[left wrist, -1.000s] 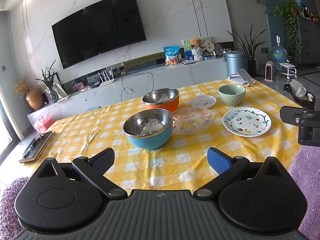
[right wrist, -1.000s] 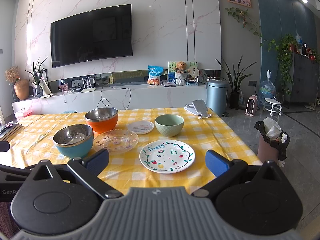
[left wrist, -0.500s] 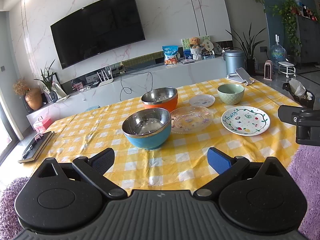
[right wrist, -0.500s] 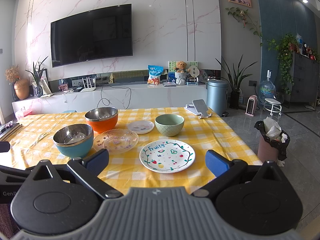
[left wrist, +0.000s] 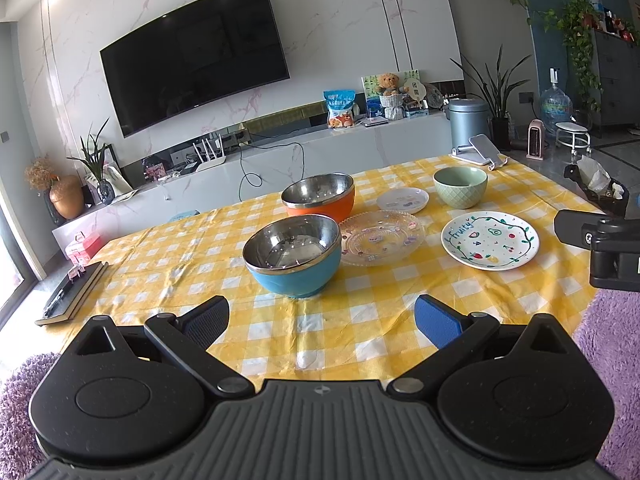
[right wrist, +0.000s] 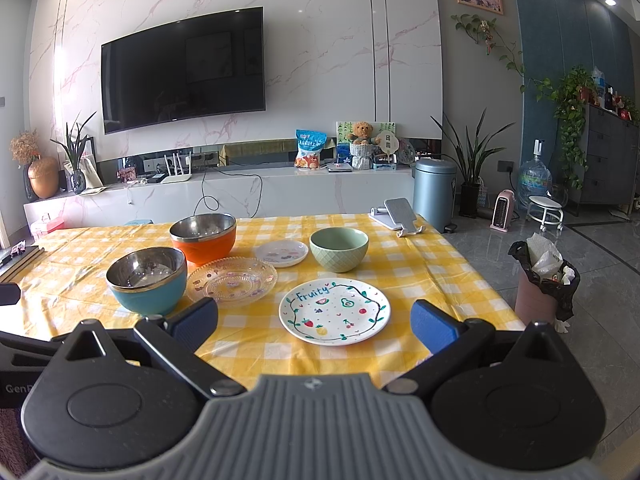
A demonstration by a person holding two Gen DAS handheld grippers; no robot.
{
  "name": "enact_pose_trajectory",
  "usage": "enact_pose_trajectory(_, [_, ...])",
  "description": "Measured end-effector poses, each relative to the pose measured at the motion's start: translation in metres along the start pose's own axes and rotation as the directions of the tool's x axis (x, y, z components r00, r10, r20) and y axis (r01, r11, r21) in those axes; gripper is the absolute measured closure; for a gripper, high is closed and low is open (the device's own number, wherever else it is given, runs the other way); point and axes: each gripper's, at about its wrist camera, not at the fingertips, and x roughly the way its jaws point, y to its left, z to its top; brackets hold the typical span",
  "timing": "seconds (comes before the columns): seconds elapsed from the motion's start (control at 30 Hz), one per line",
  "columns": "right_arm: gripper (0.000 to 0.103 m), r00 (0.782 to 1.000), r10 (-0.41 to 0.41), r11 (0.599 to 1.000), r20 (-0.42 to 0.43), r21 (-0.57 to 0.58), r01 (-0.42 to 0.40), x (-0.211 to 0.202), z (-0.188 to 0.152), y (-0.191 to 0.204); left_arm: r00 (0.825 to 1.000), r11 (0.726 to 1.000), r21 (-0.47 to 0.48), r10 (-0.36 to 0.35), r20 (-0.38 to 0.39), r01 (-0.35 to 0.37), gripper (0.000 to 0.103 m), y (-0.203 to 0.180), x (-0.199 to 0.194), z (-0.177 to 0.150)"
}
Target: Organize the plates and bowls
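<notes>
Crockery lies unsorted on the yellow-checked counter (right wrist: 420, 264), all placed around the clear glass plate (right wrist: 232, 280): blue steel bowl (right wrist: 148, 280) just left, orange bowl (right wrist: 204, 240) behind, small saucer (right wrist: 281, 252) and green bowl (right wrist: 339, 249) behind-right, "Fruity" plate (right wrist: 334, 311) right-front. Left gripper (left wrist: 320, 318) and right gripper (right wrist: 314, 320) hover at the near edge, jaws spread wide and empty, probably choosing a first piece. Compared with a second ago, the left view sits slightly nearer; nothing else moved.

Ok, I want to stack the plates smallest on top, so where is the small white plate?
In both views the small white plate sits toward the table's far side, between the orange bowl and the green bowl, just behind the clear glass plate.
</notes>
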Motion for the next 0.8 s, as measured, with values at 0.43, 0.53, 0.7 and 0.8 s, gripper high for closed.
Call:
enact_pose_trajectory(0.43, [0.002, 1.0, 0.0, 1.0, -0.002, 0.0, 0.0, 0.0016, -0.0002, 0.0008, 1.0, 1.0, -0.002, -0.002, -0.003, 0.002, 0.0, 0.0004, 0.0003, 0.0004])
enact_pose_trajectory(0.53, [0.002, 1.0, 0.0, 1.0, -0.002, 0.0, 0.0, 0.0017, -0.0003, 0.001, 1.0, 1.0, -0.002, -0.002, -0.004, 0.002, 0.0, 0.0006, 0.0002, 0.0021])
enact_pose_trajectory(0.7, [0.002, 1.0, 0.0, 1.0, -0.002, 0.0, 0.0, 0.0022, -0.0004, 0.0012, 1.0, 1.0, -0.002, -0.003, -0.004, 0.003, 0.0, 0.0007, 0.0003, 0.0022])
enact_pose_trajectory(0.8, [0.002, 1.0, 0.0, 1.0, -0.003, 0.0, 0.0, 0.0024, -0.0004, 0.0013, 1.0, 1.0, -0.002, -0.002, -0.005, 0.002, 0.0, 0.0005, 0.0007, 0.0007])
